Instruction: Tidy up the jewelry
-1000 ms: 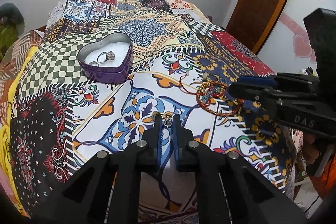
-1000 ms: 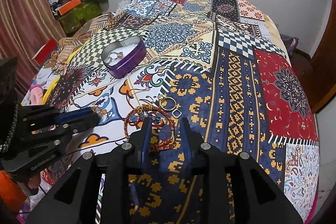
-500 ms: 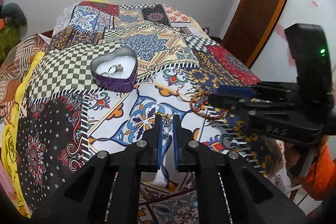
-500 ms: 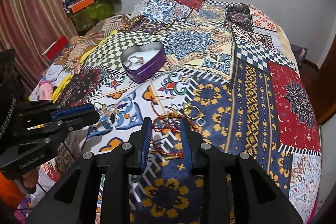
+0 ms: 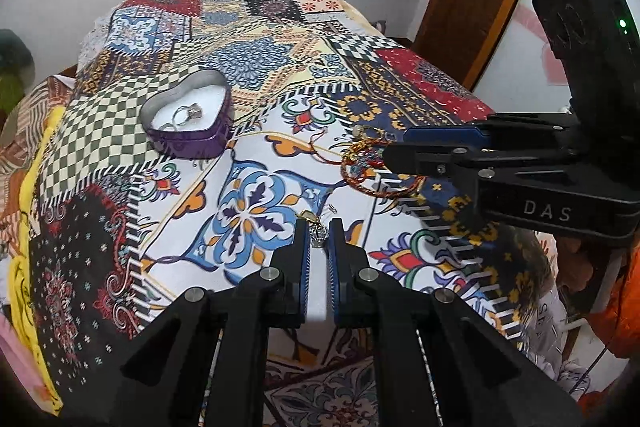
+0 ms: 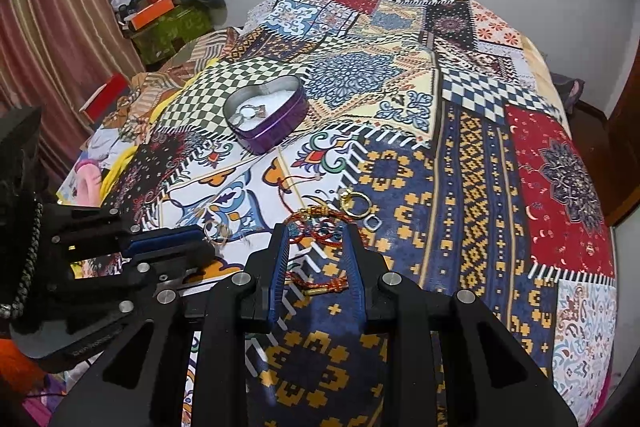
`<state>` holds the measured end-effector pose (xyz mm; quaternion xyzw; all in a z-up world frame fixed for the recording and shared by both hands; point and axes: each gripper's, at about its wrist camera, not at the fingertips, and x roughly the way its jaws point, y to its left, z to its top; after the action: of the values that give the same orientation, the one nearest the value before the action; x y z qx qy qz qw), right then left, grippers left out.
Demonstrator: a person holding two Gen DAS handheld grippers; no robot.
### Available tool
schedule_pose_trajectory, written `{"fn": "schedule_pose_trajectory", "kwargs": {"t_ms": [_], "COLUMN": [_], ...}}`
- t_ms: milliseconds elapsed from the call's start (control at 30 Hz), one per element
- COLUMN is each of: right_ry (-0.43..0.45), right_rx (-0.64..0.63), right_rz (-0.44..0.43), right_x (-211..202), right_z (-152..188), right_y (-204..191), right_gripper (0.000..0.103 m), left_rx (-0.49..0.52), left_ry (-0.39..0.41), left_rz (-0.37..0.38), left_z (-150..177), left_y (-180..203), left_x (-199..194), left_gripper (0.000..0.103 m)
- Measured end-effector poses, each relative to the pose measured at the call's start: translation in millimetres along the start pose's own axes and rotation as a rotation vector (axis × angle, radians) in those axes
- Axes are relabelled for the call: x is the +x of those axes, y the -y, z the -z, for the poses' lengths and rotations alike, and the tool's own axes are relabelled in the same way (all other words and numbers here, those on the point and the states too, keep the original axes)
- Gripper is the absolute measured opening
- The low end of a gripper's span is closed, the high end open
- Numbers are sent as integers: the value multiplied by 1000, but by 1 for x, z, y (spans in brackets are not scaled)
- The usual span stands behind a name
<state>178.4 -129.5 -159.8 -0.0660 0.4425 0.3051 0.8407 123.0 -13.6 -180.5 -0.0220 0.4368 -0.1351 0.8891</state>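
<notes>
Left wrist view shows the left gripper (image 5: 319, 241) pinching a small ring (image 5: 318, 234) above the bedspread (image 5: 256, 187), short of the heart tin (image 5: 188, 119); any slackening could drop it into the busy pattern, while the right gripper (image 6: 316, 259) hangs open over the red bracelet (image 6: 320, 227).

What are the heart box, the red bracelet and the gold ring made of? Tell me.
Heart box: likely tin; its rim has a dull silver sheen and the wall a glossy purple coat.
Red bracelet: seemingly woven thread or cord with gold-coloured beads; matte and limp.
Gold ring: shiny yellow metal, though real gold or plating cannot be told.
</notes>
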Motion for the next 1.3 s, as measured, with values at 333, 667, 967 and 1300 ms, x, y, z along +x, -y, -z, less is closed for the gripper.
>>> {"fn": "schedule_pose_trajectory", "kwargs": {"t_ms": [333, 667, 967, 1300], "right_ry": [-67, -115, -124, -121], "right_rx": [-89, -109, -190, -206], "right_rz": [-107, -141, -148, -132], "right_x": [21, 36, 45, 45], "right_z": [-13, -14, -15, -11], "right_y": [-30, -40, -59, -59], "right_gripper": [25, 25, 24, 7], "left_rx": [-22, -24, -139, -125], "left_ry": [-7, 31, 34, 41], "left_rz": [-5, -102, -96, -93], "left_z": [11, 24, 36, 33], "left_y": [-6, -19, -49, -46], "left_x": [3, -12, -20, -19], "left_gripper": [8, 39, 39, 39]}}
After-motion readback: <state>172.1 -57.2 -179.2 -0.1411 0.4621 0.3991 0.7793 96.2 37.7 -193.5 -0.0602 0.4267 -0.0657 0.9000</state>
